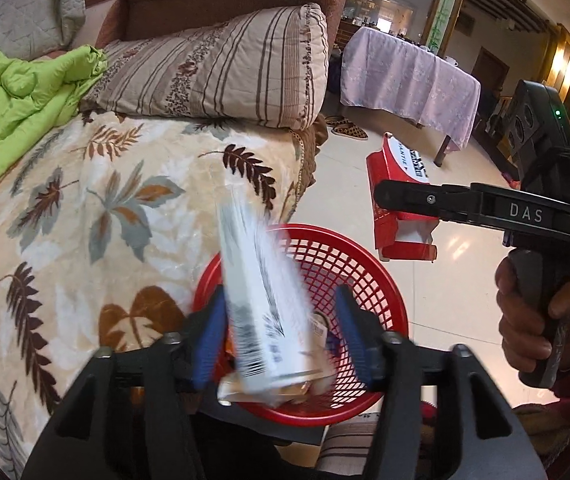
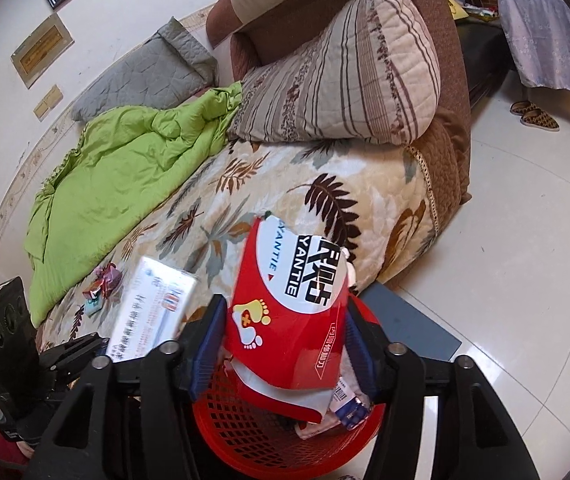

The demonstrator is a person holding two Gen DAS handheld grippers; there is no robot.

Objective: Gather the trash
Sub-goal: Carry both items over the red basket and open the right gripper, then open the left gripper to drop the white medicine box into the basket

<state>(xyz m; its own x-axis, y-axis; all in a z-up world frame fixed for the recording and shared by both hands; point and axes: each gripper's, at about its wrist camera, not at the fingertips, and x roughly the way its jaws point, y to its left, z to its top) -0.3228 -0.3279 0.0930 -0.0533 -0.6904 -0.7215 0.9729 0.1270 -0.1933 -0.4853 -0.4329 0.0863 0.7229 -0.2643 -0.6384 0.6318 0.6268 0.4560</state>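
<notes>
Boxes are dropping: white box (image 1: 261,304) and red box (image 2: 289,320) are falling from wide fingers into the basket (image 1: 365,400) low in the frame; next, wrappers (image 2: 103,284)

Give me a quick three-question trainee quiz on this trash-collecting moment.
1. True or false: a white box is between the fingers of the left gripper, above the basket.
2. What is between the fingers of the right gripper? A quilt; B red box; C slipper.
3. What small trash lies on the blanket beside the quilt?

Key: 1 true. 2 B. 3 wrappers.
</notes>
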